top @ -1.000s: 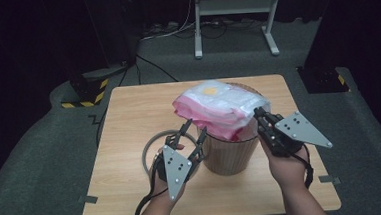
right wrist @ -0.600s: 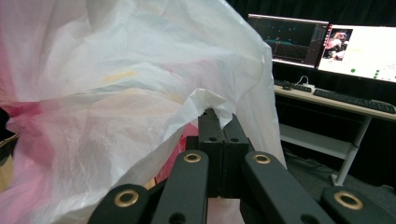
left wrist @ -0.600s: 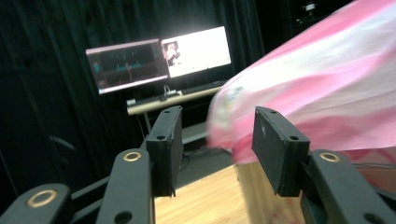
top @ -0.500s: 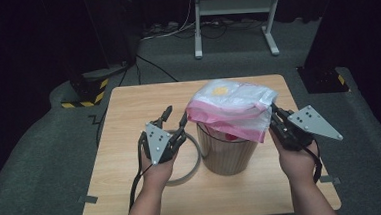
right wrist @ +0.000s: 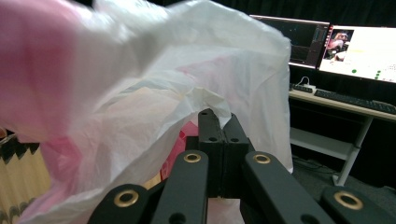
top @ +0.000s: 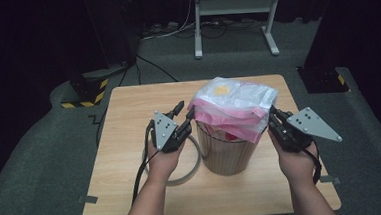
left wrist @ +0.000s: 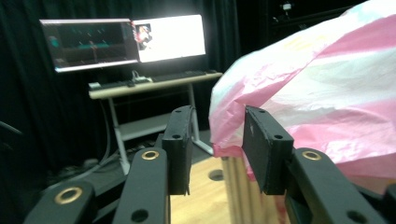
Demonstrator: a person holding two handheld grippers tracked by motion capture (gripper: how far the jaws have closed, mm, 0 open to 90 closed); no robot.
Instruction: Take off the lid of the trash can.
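Pink-and-white plastic bag (top: pixel 236 107) draped over wooden bin (top: pixel 227 153) mid-tabletop (top: pixel 129 121). Right tool (top: pixel 273 113) pinched shut on bag's edge. Left tool (top: pixel 184 110) half open, just been closing, bag's rim between jaws, not yet pressed.

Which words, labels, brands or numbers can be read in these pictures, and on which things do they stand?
No text can be read in any view.
Two monitors: content on the screens, too small and blurred to read.
Pink and white plastic bag: a yellow spot on top, no legible print.
Wooden bin: no label visible.
Black-and-yellow striped block on the floor: stripes, no words.
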